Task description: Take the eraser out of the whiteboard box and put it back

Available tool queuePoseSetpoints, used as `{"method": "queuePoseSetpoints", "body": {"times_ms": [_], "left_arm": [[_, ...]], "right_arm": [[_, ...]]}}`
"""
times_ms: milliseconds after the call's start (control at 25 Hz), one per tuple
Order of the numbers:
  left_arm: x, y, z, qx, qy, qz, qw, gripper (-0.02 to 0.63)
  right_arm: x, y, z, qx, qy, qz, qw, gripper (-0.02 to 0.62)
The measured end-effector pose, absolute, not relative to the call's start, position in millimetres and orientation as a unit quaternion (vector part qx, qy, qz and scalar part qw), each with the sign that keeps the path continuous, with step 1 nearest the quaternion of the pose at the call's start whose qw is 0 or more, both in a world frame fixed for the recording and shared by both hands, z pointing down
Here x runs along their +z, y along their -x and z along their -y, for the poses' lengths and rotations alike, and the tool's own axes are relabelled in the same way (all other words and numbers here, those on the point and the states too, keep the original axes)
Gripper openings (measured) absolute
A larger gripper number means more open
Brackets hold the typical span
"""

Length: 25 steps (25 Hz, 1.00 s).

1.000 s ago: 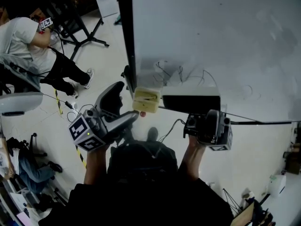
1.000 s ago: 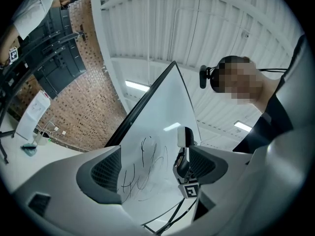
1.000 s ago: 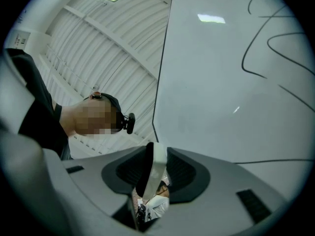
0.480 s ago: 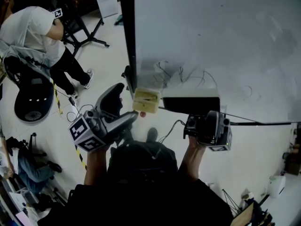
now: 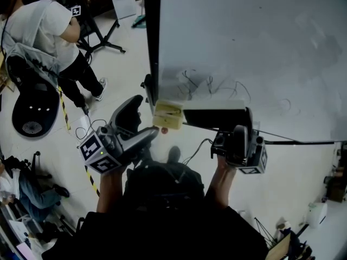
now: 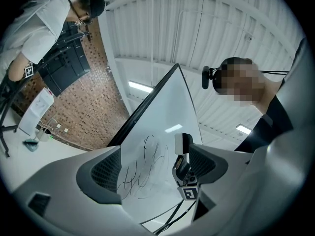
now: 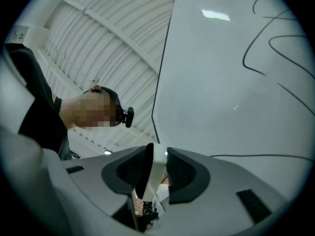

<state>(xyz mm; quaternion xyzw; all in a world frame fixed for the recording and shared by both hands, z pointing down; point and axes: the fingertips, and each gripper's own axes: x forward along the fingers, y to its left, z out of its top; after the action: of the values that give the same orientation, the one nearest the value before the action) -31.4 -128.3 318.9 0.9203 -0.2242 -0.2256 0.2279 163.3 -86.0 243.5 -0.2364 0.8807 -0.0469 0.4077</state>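
Note:
The eraser (image 5: 217, 119), a long black block with a white felt face, is clamped in my right gripper (image 5: 240, 130) and held against the lower part of the whiteboard (image 5: 244, 42), just under some black scribbles (image 5: 211, 84). In the right gripper view the eraser (image 7: 158, 162) stands edge-on between the two pads. The small yellowish whiteboard box (image 5: 168, 116) hangs at the board's lower left corner, left of the eraser. My left gripper (image 5: 147, 115) hovers open beside the box, nothing between its jaws. The left gripper view shows the eraser (image 6: 183, 142) past my open left gripper (image 6: 147, 176).
A black frame edge (image 5: 152, 42) runs down the board's left side. A person in a white shirt (image 5: 40, 26) bends over at the far left by a black round stool (image 5: 32, 110). Cables (image 5: 198, 145) hang below the board, and a black stand (image 5: 103, 34) is behind.
The eraser and right gripper have edged slightly left along the board. The left gripper has not moved. The person at the back left has shifted, and the black stool has come into view.

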Motion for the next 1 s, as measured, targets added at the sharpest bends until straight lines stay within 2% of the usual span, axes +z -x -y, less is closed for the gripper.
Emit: {"method": "queuePoseSetpoints", "body": {"times_ms": [1000], "left_arm": [[323.6,38.3,126.6,-0.224,-0.916,0.232,0.237,0.428]], "right_arm": [[272.2,-122.3,103.2,-0.013,0.298,-0.918,0.262,0.149]]}}
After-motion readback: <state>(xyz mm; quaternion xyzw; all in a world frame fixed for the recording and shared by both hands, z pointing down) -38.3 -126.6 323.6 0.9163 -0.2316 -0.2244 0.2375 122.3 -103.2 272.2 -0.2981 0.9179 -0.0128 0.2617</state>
